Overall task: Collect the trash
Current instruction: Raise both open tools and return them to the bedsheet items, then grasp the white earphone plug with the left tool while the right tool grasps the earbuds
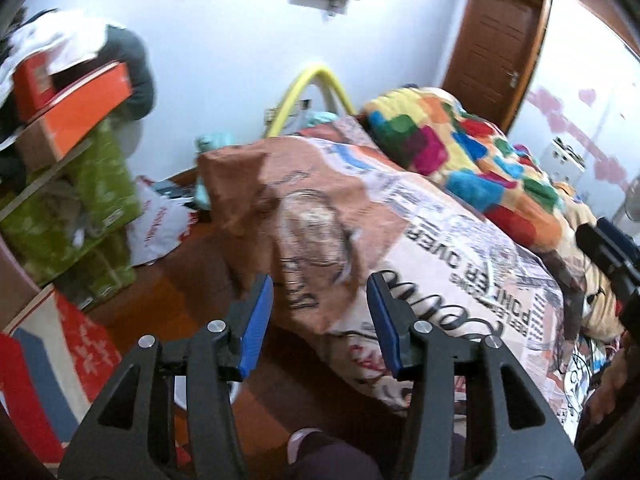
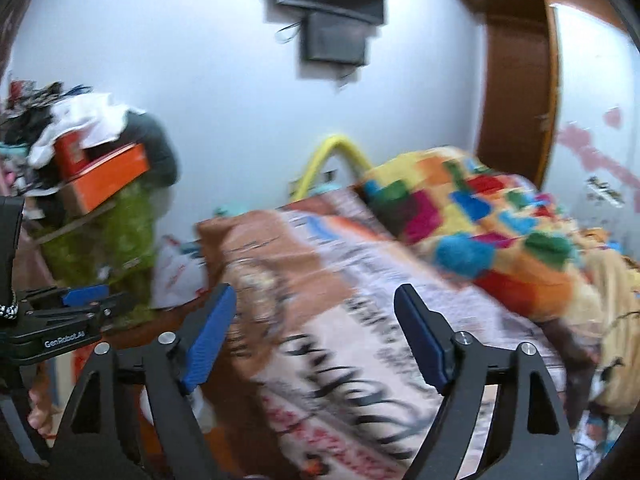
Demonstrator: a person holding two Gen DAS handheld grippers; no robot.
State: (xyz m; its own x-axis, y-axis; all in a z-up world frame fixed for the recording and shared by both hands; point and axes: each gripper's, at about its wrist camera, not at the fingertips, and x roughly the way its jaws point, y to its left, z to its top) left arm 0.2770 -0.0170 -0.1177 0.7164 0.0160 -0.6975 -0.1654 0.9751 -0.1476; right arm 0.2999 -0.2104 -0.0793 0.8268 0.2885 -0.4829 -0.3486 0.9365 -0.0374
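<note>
Printed cloth bedcover [image 1: 400, 216], fuzzy patchwork blanket [image 1: 460, 148], glossy wood door [image 1: 492, 44], matt black plastic left gripper [image 1: 320, 320].

You get bright, even room light with a cool cast. The right wrist view is smeared by motion blur across the bed cover [image 2: 340, 320]; the left is sharper. Both curve strongly at the rims, dark corners, glare by the door [image 1: 492, 40].

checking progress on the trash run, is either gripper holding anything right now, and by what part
Nothing is held. The left gripper and the right gripper are both open, with only the bed cover visible between their fingers.
</note>
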